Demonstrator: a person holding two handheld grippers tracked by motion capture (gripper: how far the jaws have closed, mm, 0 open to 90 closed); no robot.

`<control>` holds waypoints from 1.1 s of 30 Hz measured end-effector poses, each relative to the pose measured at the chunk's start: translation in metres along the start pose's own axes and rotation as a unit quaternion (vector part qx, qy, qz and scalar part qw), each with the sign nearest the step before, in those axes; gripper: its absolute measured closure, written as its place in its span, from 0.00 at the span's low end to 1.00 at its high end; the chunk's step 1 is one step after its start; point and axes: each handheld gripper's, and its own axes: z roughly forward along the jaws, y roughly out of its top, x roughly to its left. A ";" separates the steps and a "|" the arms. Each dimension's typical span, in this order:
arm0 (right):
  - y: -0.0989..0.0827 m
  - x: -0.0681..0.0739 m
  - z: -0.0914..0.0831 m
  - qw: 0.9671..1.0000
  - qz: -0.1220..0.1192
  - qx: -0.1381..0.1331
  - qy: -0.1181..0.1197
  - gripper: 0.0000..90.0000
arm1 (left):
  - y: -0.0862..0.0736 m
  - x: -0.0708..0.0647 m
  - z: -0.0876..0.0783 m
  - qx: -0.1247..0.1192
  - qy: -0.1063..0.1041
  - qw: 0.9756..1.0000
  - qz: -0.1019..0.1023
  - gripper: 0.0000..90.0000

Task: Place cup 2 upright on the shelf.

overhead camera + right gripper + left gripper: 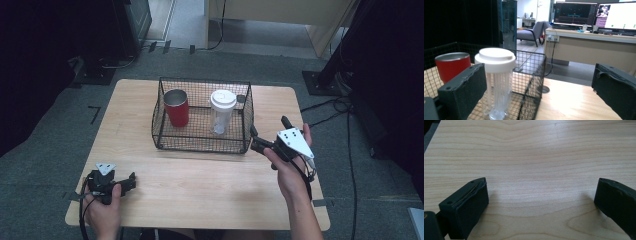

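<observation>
An office used as a lab is being shown. In the right gripper view, two lit monitors [594,15] are being carried by a long desk [589,47], and a grey chair [532,31] is being seen farther back beside another desk. In the high view, grey carpet [45,165] is being crossed by black cables [335,107], dark stand bases [320,82] are being seen around the small wooden tabletop [200,185], and tape marks [94,114] are being shown on the floor.
</observation>
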 end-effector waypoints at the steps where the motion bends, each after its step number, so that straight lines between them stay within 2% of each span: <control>1: -0.002 -0.002 -0.003 1.000 0.000 0.000 -0.002 0.00 | 0.000 0.000 0.000 0.000 0.000 1.000 0.000 0.00; 9: -0.021 -0.022 -0.024 1.000 0.004 0.009 -0.014 0.00 | 0.000 0.000 0.000 0.000 -0.002 1.000 0.002 0.00; 17: -0.044 -0.045 -0.045 0.999 0.015 0.023 -0.037 0.00 | 0.000 -0.001 0.000 0.000 -0.004 1.000 0.004 0.00; 22: -0.060 -0.057 -0.057 0.998 0.023 0.037 -0.051 0.00 | 0.000 -0.001 0.000 0.000 -0.003 1.000 0.004 0.00; 25: -0.069 -0.063 -0.064 0.997 0.020 0.046 -0.059 0.00 | 0.000 -0.001 0.000 0.000 -0.004 1.000 0.004 0.00; 33: -0.093 -0.077 -0.082 0.994 0.035 0.064 -0.078 0.00 | 0.000 -0.001 0.000 0.001 -0.004 1.000 0.005 0.00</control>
